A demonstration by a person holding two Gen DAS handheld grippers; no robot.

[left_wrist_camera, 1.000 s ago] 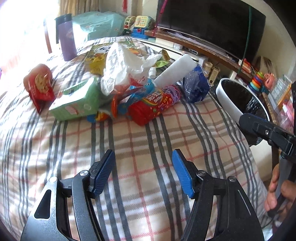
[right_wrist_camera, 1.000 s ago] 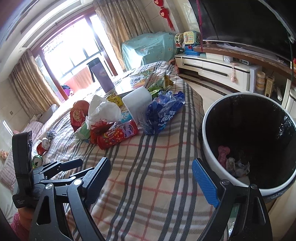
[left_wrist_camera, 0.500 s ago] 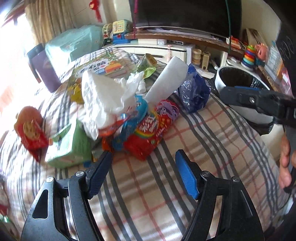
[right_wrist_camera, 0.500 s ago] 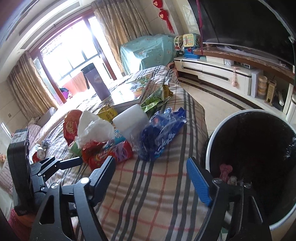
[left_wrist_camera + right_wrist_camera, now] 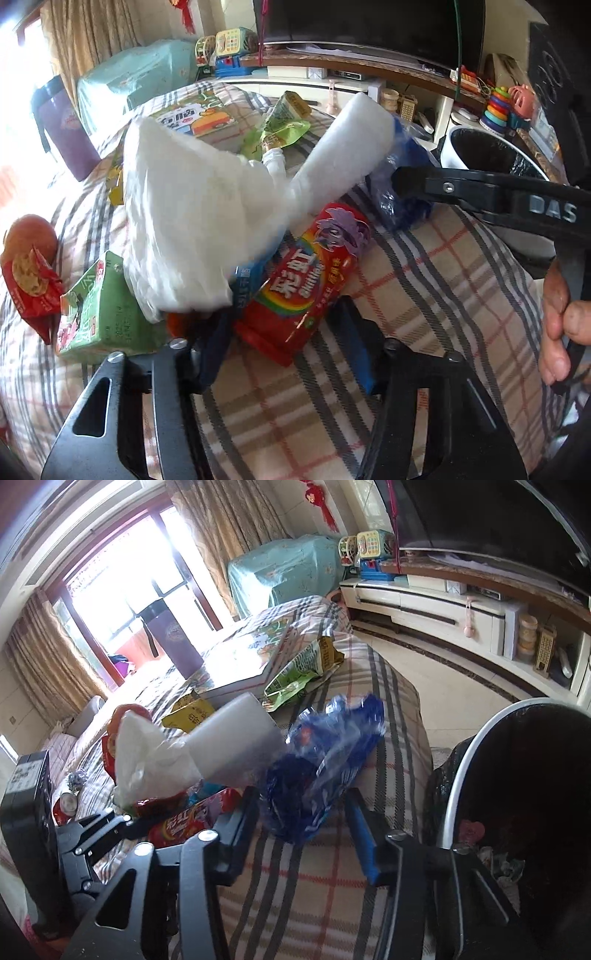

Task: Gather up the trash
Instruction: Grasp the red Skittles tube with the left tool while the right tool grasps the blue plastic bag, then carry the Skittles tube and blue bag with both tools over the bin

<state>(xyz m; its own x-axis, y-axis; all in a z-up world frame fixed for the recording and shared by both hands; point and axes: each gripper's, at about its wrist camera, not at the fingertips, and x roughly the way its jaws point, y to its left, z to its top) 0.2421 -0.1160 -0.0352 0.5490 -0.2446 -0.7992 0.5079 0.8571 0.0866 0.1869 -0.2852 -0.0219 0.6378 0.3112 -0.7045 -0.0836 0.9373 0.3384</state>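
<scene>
- The left gripper (image 5: 284,354) has come forward across the plaid bed (image 5: 424,280) to the near edge of the trash heap. A second ago it stood well back over bare blanket.
- Its jaws are closing. The red candy tube (image 5: 306,280) lies between them at its near end, but the blue pads do not yet look pressed on it, so nothing is held.
- The right gripper (image 5: 303,830) has also moved in, from a spot beside the bin to the blue plastic bag (image 5: 325,760).
- Its jaws were wide a second ago and are now closing around the lower end of the bag. The crinkled film hides the left pad, so I cannot tell whether the bag is pinched yet; it seems only bracketed.
- The rest of the trash has not moved: the white plastic bag (image 5: 184,229) and white foam roll (image 5: 343,162) lean on top of the tube, the green packet (image 5: 107,314) lies to its left, and the red cookie wrapper (image 5: 29,280) lies farther left.
- The white bin (image 5: 476,746) with its black liner stands just beside the bed on the right, with a few scraps already at the bottom.
- In my judgement both hands have passed from approach to grasp, 2 pieces at once. The tube is pinned under the white bag, so lifting it may drag or topple what rests on it.
</scene>
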